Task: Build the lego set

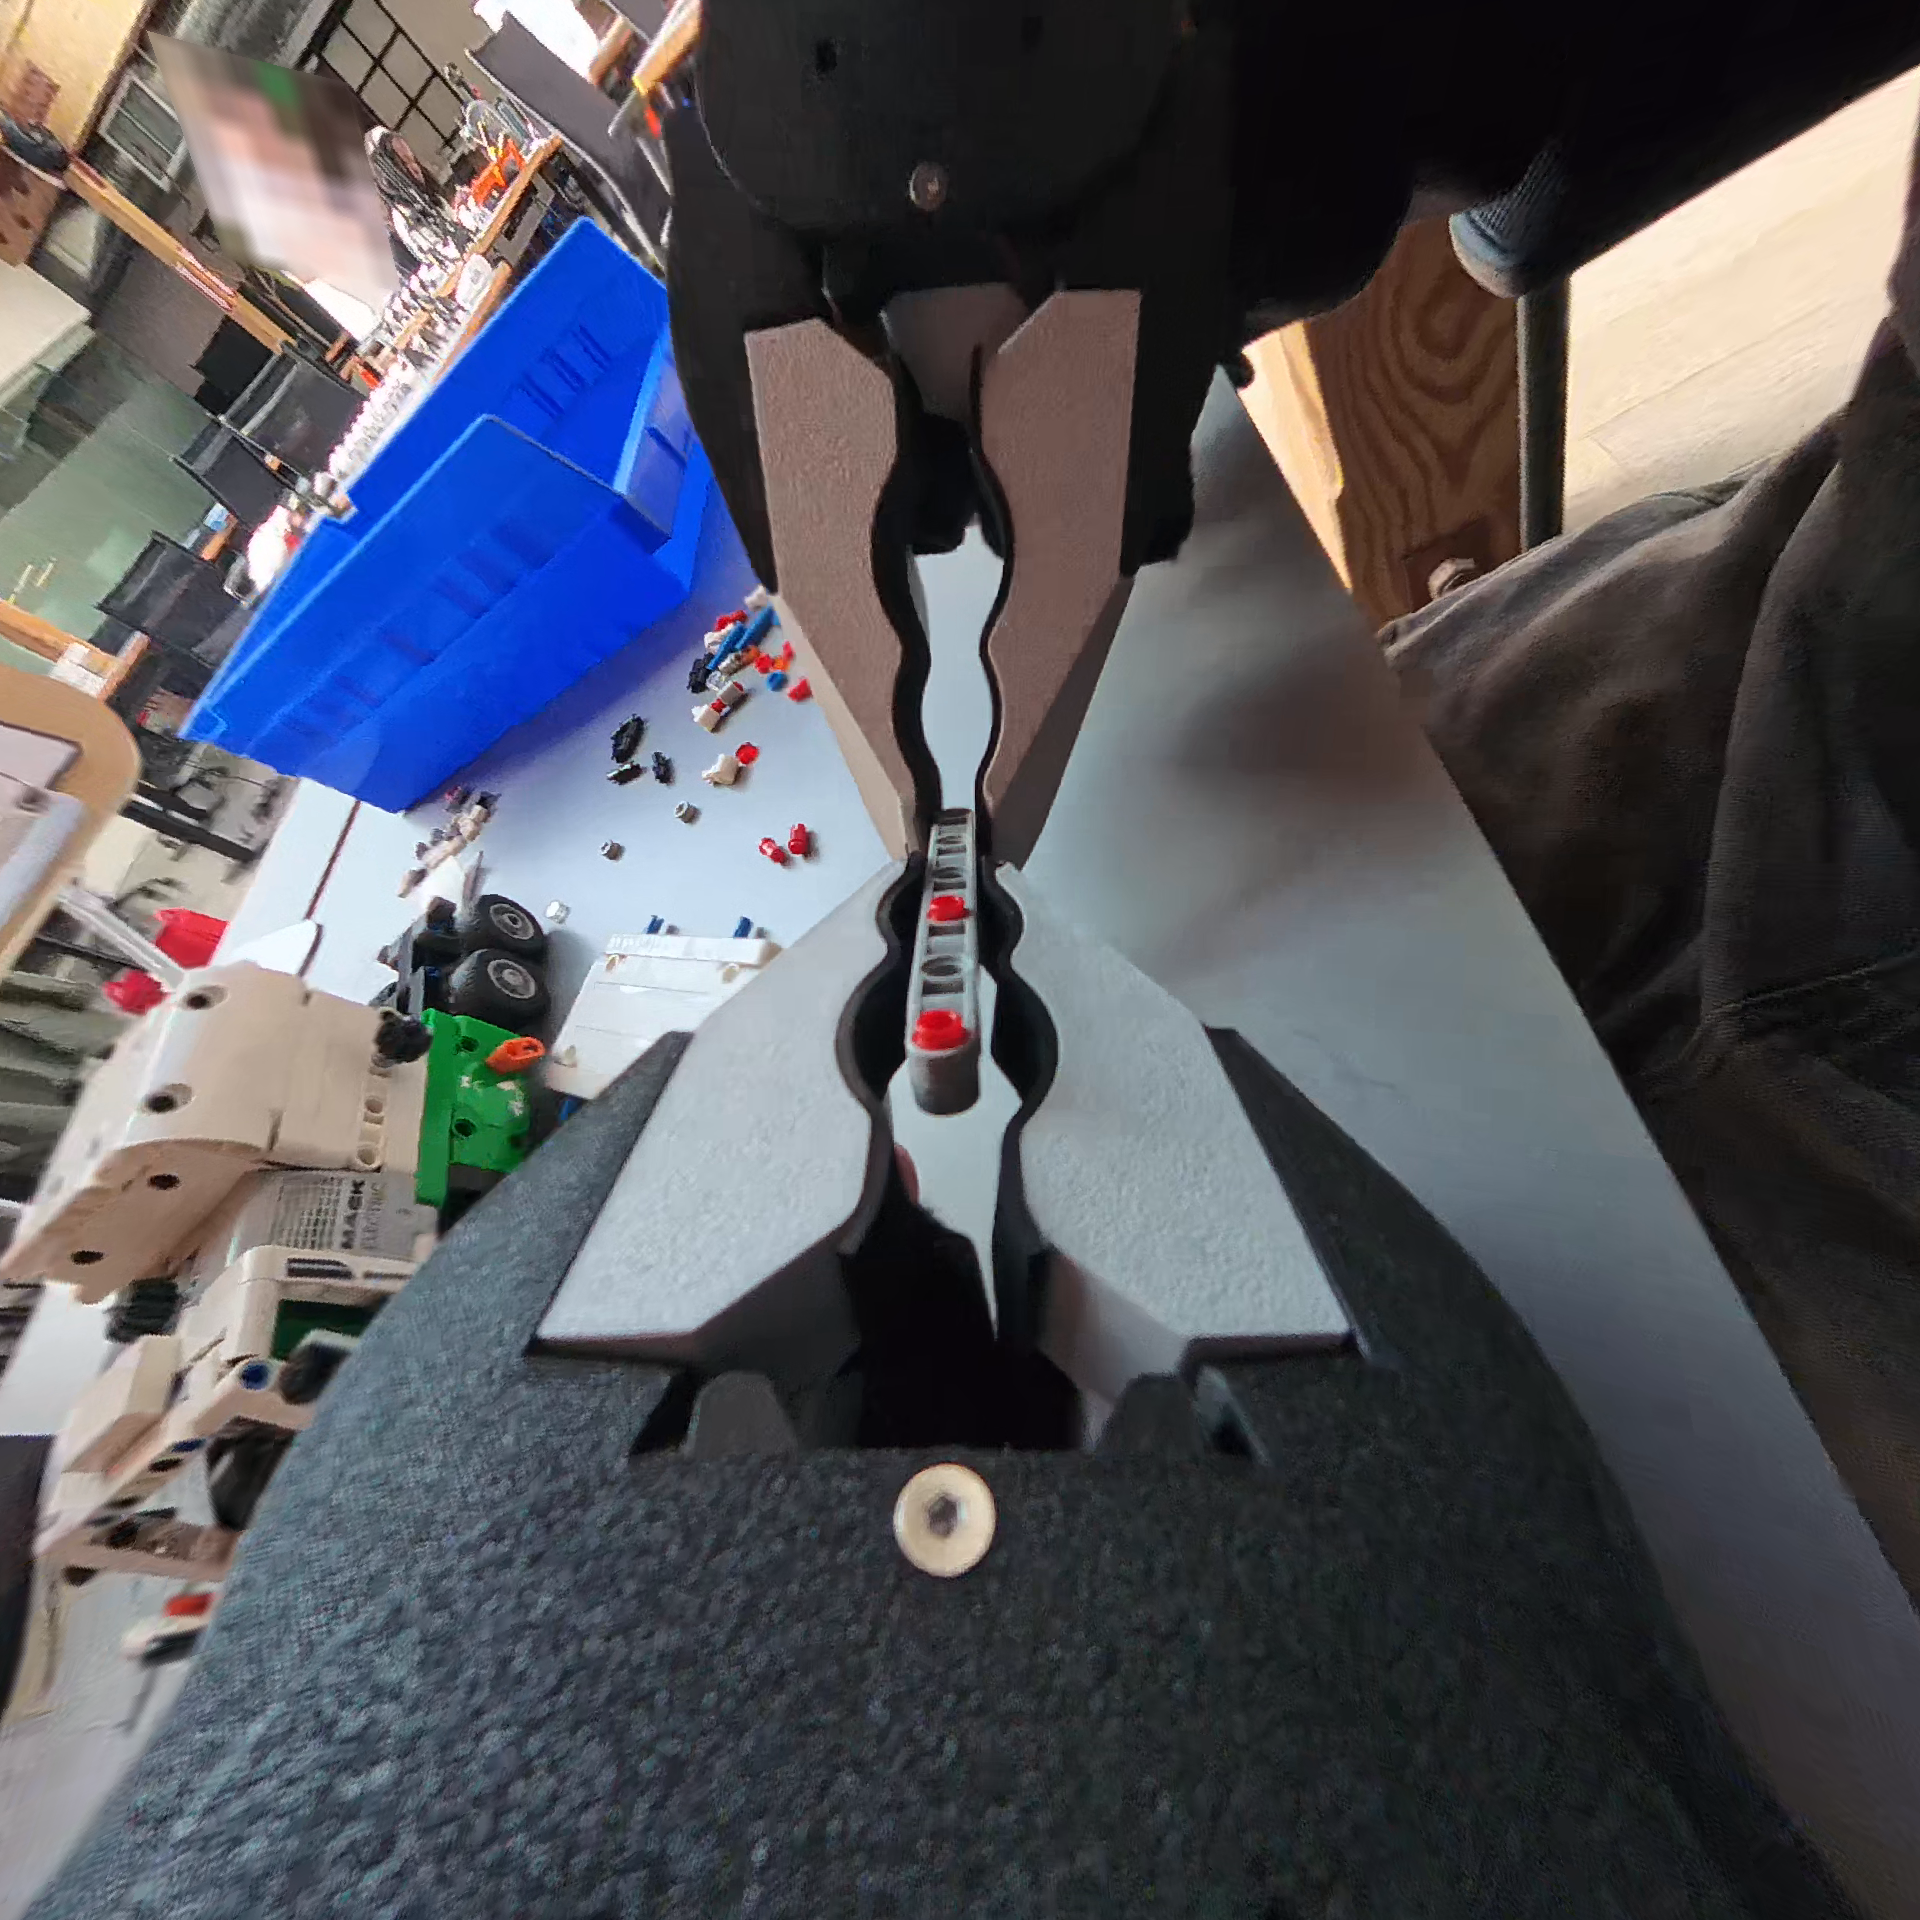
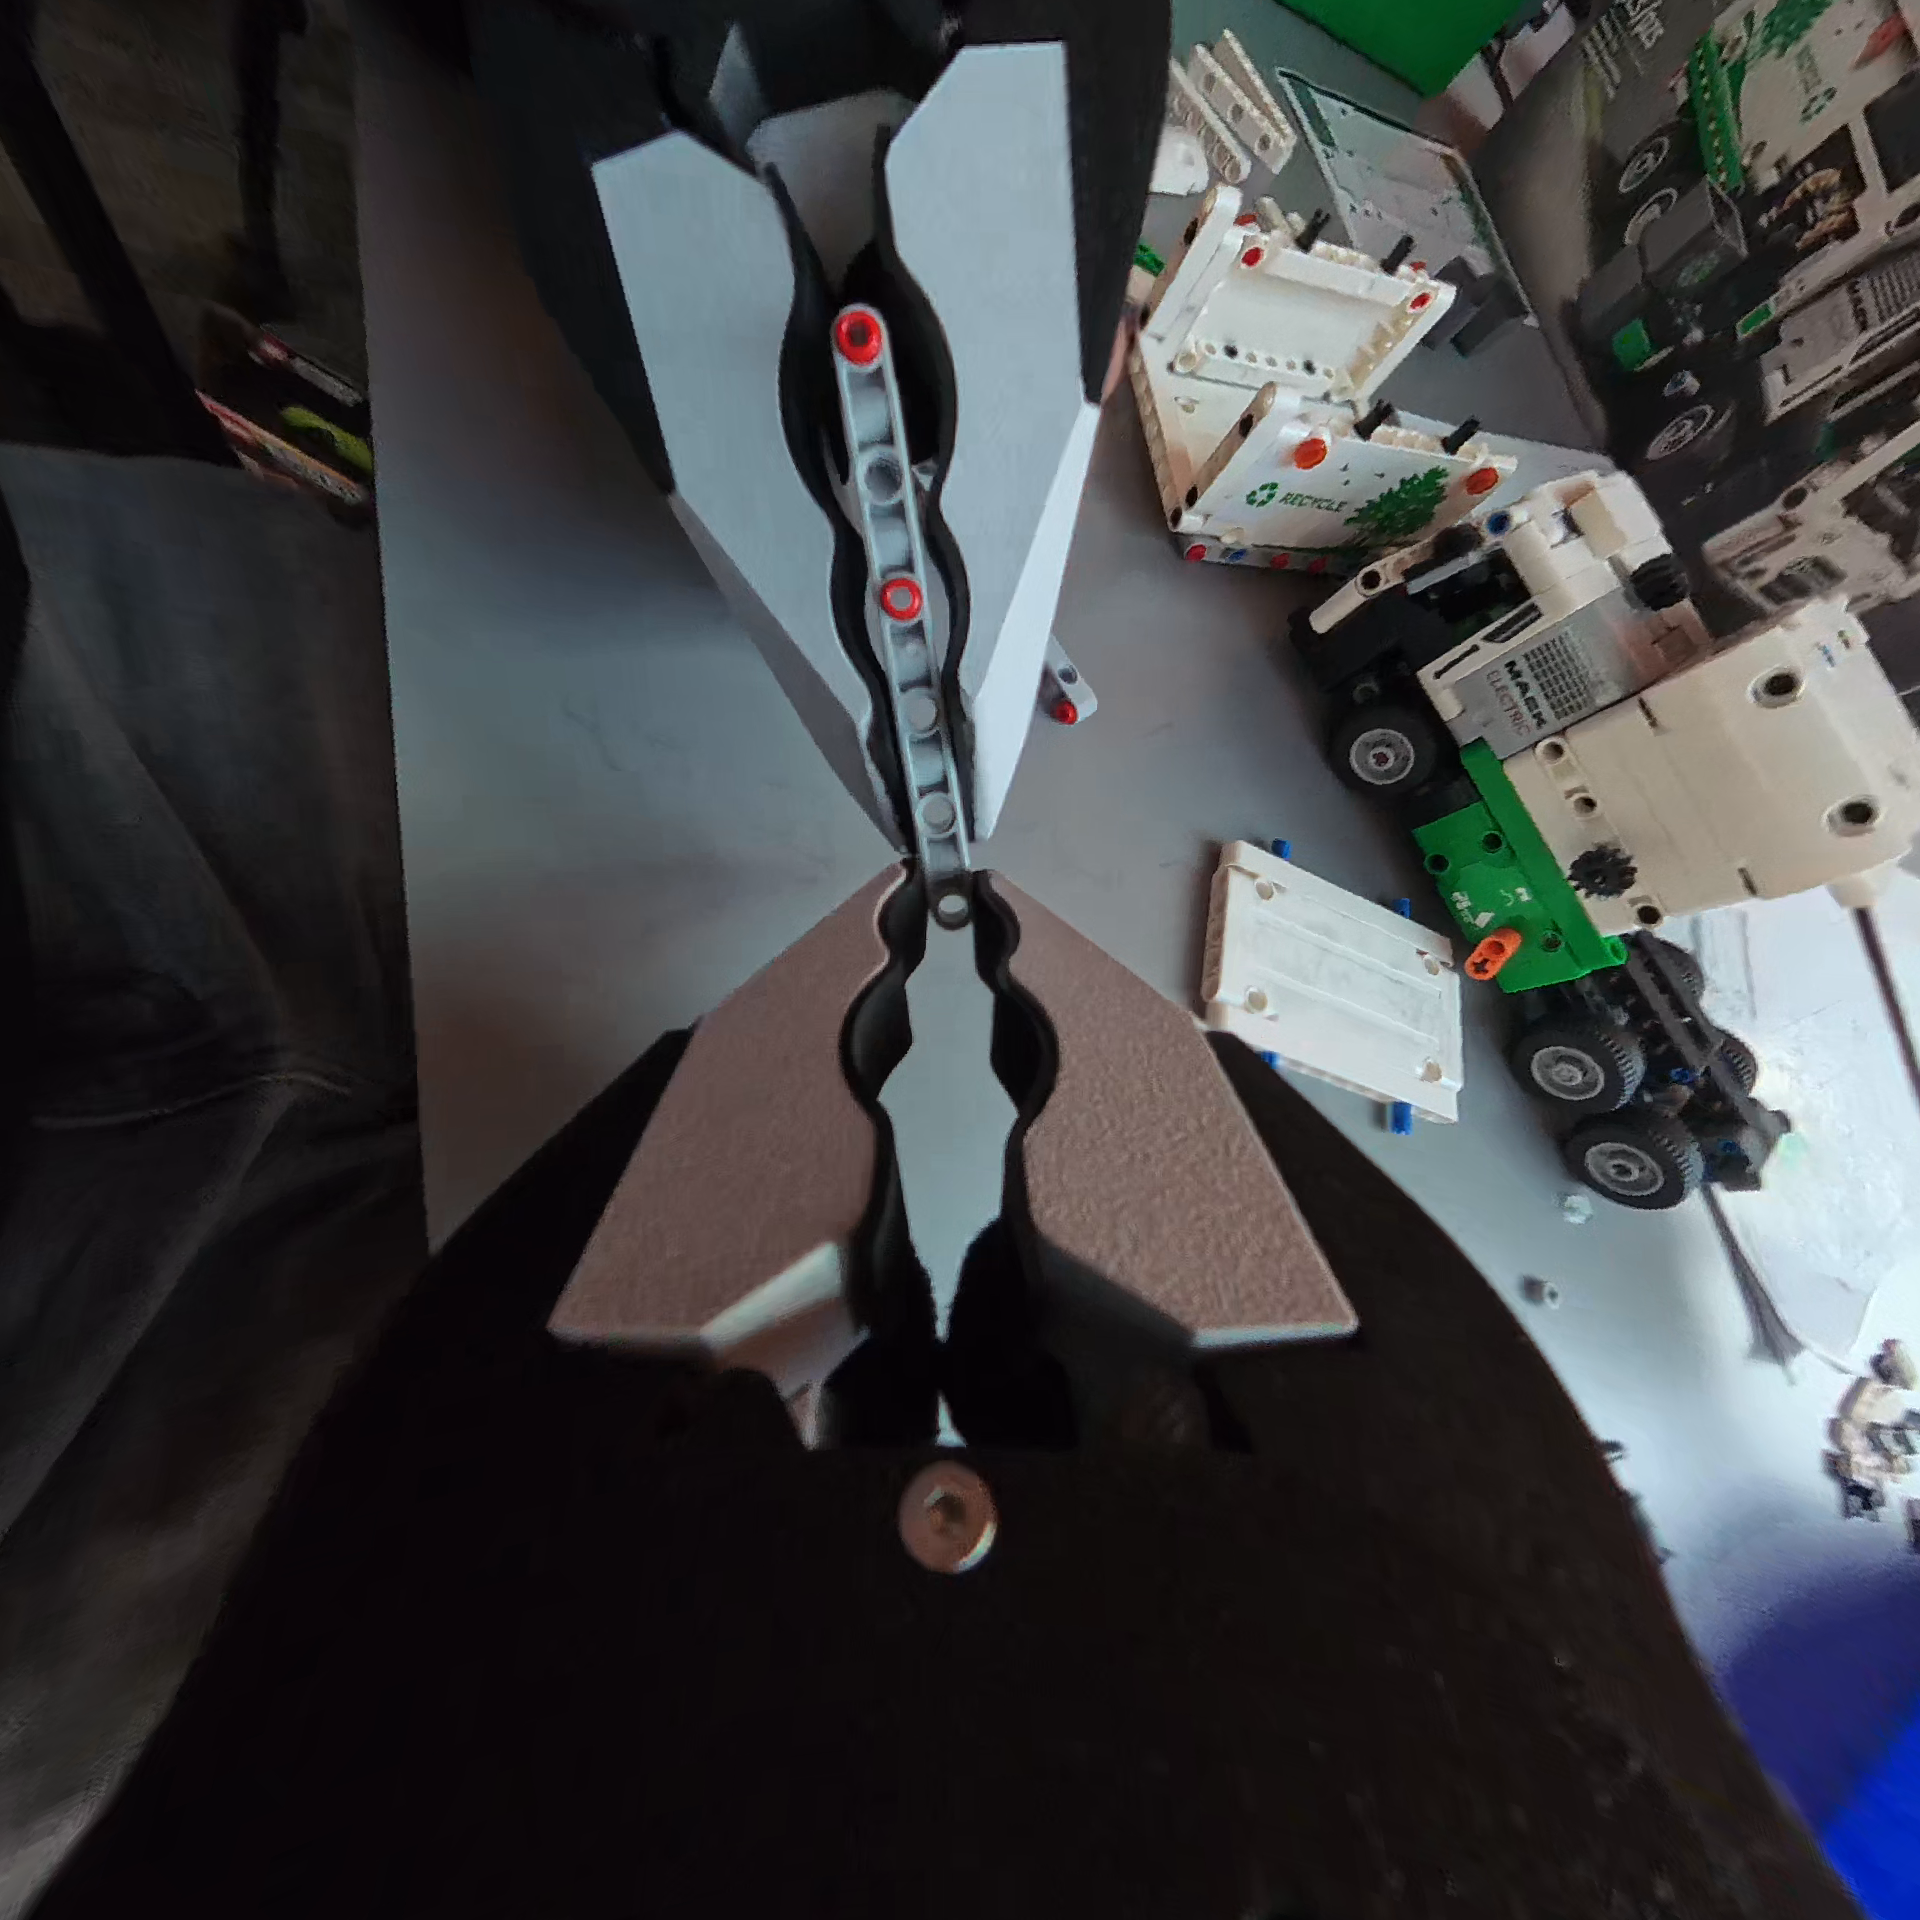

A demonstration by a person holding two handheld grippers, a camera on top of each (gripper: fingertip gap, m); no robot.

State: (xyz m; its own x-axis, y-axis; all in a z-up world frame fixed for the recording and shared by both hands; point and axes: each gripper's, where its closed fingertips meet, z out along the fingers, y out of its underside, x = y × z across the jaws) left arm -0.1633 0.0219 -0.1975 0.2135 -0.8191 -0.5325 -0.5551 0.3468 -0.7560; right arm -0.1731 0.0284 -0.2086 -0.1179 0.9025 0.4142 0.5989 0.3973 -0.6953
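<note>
**Grey beam held from both ends**

Closest up, left gripper (image 1: 951,862), white fingers pinched on a long grey beam (image 1: 943,987) with holes and two red pins. Facing it tip to tip, right gripper (image 1: 951,805), brownish fingers, nipping the far end of that same beam. Beam up in the air over the near edge of the pale surface (image 1: 1299,935), not lying down.

From the other side: right gripper (image 2: 951,894) squeezing only the last hole of the beam (image 2: 902,582); left gripper (image 2: 935,821) wrapped along most of its length.

Further in on the surface: white and green truck (image 2: 1579,790) tipped on its side, black wheels showing. Just beside it, flat white panel (image 2: 1335,982) lying down. White box part with green tree picture (image 2: 1340,488) behind the truck. Small loose bits (image 1: 743,675), red, black and blue, scattered near a big blue bin (image 1: 499,540) toward the far edge.
</note>
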